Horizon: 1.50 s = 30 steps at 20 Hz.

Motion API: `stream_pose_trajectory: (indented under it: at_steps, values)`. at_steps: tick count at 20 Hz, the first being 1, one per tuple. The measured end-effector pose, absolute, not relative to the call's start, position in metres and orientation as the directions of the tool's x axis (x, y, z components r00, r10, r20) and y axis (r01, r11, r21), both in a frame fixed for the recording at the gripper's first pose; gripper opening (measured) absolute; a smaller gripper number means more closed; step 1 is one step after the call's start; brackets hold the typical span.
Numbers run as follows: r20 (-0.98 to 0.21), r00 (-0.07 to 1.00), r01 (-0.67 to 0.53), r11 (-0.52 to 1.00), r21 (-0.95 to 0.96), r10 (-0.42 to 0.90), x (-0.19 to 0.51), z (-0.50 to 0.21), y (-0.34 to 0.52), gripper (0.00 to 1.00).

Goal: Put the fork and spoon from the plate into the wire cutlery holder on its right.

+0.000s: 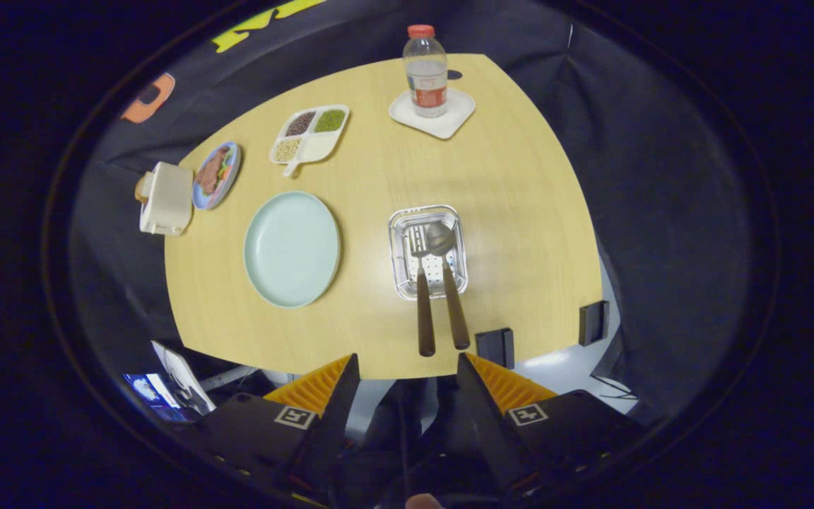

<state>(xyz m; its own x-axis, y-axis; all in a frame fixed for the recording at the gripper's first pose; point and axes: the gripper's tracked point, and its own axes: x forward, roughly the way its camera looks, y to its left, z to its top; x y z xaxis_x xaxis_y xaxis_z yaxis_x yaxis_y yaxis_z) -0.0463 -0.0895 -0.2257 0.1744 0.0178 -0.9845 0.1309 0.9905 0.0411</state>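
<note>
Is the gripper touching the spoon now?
Apart. In the gripper view, the open gripper sits back from the table edge, with a clear gap before the spoon in the wire holder.

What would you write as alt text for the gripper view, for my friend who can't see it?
A fork and spoon stand in a wire holder on a wooden table, right of a plate. The gripper hovers high above, fingers open, holding nothing.

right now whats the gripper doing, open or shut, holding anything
Hand-held gripper: open, holding nothing, raised back from the table edge. The fork and spoon are already in the wire cutlery holder, ahead of the fingers.
</note>
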Motion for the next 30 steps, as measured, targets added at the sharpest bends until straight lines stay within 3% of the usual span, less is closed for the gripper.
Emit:
stream_pose_trajectory:
  at_steps: [6,10,13,24,30]
  values:
    - [-0.889,0.456,0.040,0.997,0.065,0.040,-0.030,-0.177,-0.062,0.86]
    - [-0.688,0.724,-0.032,0.999,0.021,0.037,-0.002,-0.121,-0.045,0.86]
    - [-0.512,0.857,-0.044,0.998,0.044,0.060,0.012,-0.074,-0.024,0.90]
    - [-0.175,0.979,-0.092,0.994,0.063,0.102,0.022,0.004,0.021,0.92]
    - [-0.067,0.995,-0.068,0.997,0.035,0.071,0.018,0.024,0.019,0.92]
